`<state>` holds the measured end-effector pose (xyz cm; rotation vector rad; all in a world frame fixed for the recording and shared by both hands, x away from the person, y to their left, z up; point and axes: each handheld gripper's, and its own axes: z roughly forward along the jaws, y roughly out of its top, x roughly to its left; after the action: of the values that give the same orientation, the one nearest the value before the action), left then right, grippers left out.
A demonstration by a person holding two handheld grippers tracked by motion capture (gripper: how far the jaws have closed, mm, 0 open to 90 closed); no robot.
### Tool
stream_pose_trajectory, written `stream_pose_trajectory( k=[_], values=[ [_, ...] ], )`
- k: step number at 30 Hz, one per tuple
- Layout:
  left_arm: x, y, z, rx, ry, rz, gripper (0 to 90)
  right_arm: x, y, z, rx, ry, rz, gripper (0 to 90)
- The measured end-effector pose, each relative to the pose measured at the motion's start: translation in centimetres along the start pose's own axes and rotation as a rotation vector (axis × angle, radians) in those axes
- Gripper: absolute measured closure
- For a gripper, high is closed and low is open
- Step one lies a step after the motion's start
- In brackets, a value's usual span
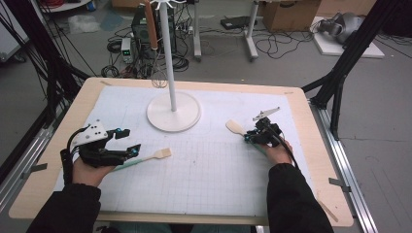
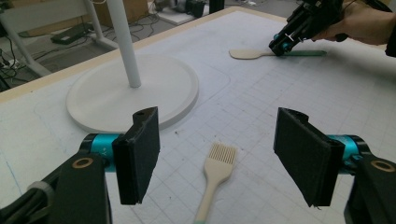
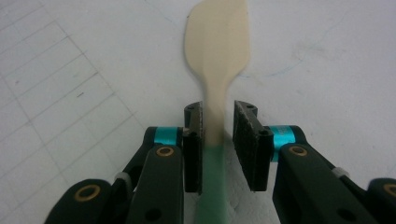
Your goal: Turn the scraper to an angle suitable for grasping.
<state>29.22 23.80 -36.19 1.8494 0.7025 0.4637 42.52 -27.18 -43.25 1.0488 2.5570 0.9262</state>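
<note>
toward the right edge of the table [image 1: 311,204], the spatula [image 1: 236,127] lies flat on the gridded white mat [image 1: 209,174]. the right gripper view shows its smooth cream blade narrowing into a green handle, with the right gripper [image 3: 218,122] astride the neck: one pad touches it, the other stands slightly off, a narrow straddle without a firm pinch. the left gripper view shows the left gripper [image 2: 217,154] spread wide and empty above a cream, comb-tipped brush [image 2: 215,175]. beyond stands a round white stand [image 1: 173,110].
</note>
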Motion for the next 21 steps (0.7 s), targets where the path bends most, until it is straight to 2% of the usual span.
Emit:
stream_pose_trajectory(
  k=[7,11,14,16,18,21],
  values=[
    [0.0,-0.1,0.1,0.004,-0.002,0.003,32.0,0.0,0.1,0.1,0.008,0.011,0.002,78.7],
    [0.0,0.0,0.0,0.006,-0.001,0.005,32.0,-0.3,0.0,0.1,0.001,0.029,0.031,80.1],
    [0.0,0.0,0.0,0.006,-0.001,0.004,31.9,-0.1,0.1,0.0,0.004,0.018,0.013,80.7],
    [-0.1,0.0,0.1,0.005,-0.002,0.004,31.9,-0.1,0.1,-0.1,0.002,0.034,0.012,80.8],
    [-0.1,0.0,0.1,0.008,-0.002,0.008,31.9,-0.1,0.1,-0.4,-0.012,0.042,0.007,80.9],
    [-0.1,0.2,-0.1,0.002,0.005,0.005,32.0,0.0,0.2,-1.1,-0.042,0.047,0.025,80.9]
  ],
)
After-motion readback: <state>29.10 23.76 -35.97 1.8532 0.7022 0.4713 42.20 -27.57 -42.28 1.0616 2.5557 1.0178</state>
